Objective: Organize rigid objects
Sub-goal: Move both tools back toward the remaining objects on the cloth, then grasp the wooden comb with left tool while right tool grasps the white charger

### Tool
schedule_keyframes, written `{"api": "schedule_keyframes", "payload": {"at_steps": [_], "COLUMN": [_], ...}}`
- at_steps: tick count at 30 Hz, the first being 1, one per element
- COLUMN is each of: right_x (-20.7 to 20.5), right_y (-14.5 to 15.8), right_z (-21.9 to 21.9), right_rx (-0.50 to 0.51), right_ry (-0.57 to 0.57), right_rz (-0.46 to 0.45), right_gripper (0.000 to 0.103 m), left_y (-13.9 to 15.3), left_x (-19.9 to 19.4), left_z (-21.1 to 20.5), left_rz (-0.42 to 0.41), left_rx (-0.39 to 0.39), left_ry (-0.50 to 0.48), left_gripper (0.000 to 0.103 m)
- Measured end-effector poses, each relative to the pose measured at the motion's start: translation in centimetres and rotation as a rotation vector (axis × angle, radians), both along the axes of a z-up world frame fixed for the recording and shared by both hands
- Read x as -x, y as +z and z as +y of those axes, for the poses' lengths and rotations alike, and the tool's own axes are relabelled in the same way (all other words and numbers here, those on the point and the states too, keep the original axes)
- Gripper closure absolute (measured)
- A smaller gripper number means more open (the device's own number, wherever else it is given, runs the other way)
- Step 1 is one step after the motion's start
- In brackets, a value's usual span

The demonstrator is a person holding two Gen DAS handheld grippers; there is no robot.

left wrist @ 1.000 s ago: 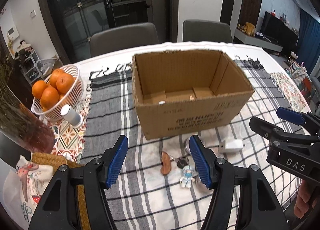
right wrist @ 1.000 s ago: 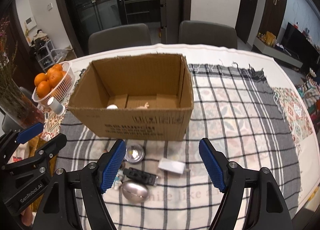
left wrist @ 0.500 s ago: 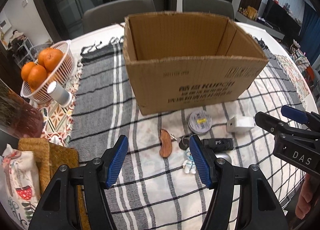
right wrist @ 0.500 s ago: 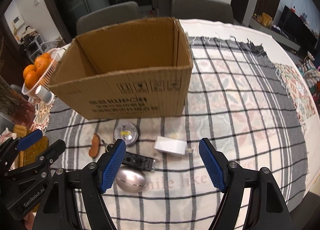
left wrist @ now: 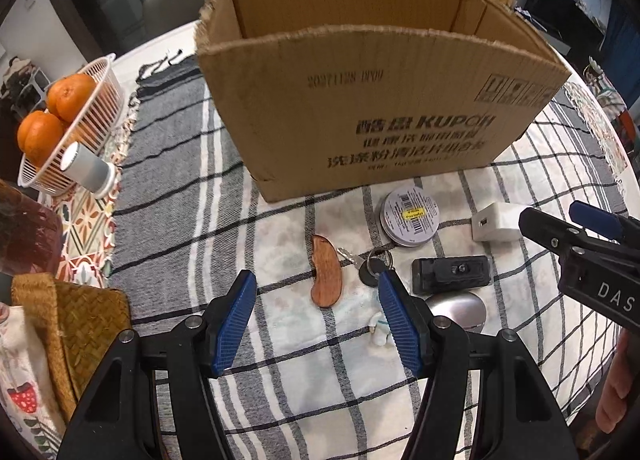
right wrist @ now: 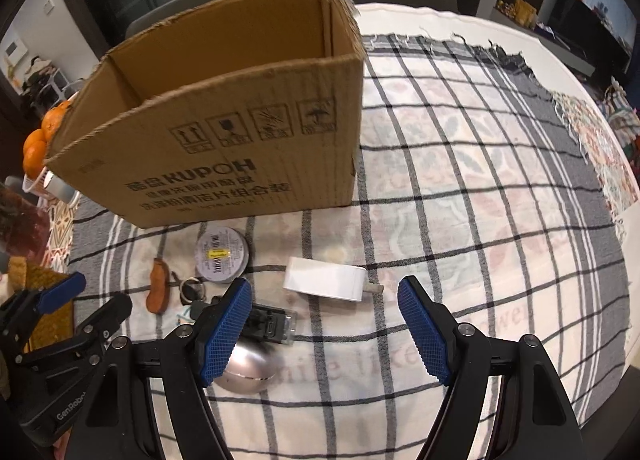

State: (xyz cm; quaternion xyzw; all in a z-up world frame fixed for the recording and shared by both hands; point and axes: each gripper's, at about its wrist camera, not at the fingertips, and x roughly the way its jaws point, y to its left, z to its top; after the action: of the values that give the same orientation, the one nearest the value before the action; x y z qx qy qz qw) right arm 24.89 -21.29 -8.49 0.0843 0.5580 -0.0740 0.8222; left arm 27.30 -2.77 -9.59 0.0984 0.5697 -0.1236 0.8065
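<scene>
Box: the open cardboard box [left wrist: 360, 108] stands at the far side of the checked cloth [right wrist: 460, 188] on the tabletop, and its inside is hidden from both views.
Loose items: a cluster lies just near of the box: a round tin [left wrist: 410, 216], a white charger [right wrist: 326, 280], a wooden key fob [left wrist: 325, 274] with keys [left wrist: 370, 266], a black clip-like device [left wrist: 452, 274], a silver oval piece [right wrist: 248, 370] and a small white figure [left wrist: 378, 330], mostly hidden.
Left gripper: the left gripper [left wrist: 316, 318] hangs over the fob with its jaws about half open and nothing between them.
Right gripper: the right gripper [right wrist: 324, 330] hovers just near of the charger, also partly open and empty, with the black device and the silver piece behind its left finger.
Step in hand: by my reading, both are lining up a first pick, fob on the left and charger on the right.
How to do it well: centre the fob's narrow waist between the blue pads, come straight down and close only once the pads are level with the cloth. On the right, take the charger across its short sides and clear of the plug end.
Watch out: the keys trail off the fob towards the figure and may drag it along. The box wall is tall, so lift high before carrying over it.
Bystanders: the basket of oranges [left wrist: 68, 116] and the small white cylinder [left wrist: 86, 172] sit well off to the left, out of the way.
</scene>
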Motion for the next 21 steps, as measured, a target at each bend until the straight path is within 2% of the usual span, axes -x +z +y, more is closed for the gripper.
{"api": "schedule_keyframes", "payload": {"at_steps": [12,21], "right_x": [-1.0,-1.3], "right_y": [-2.8,-3.5], "right_z": [-1.0,-0.7], "right_rx": [-0.034,-0.055], "right_ry": [-0.039,-0.054], "right_rz": [0.049,0.054], "right_gripper": [0.027,0.027], "left_y": [-3.0,-4.8], "left_x": [-1.0,-2.3], "left_z": [-0.7,-0.8], "left_rz": [0.081,0.137], "left_rx": [-0.01,0.001], "left_ry": [0.003,0.019], "left_gripper": [0.045,0.057]}}
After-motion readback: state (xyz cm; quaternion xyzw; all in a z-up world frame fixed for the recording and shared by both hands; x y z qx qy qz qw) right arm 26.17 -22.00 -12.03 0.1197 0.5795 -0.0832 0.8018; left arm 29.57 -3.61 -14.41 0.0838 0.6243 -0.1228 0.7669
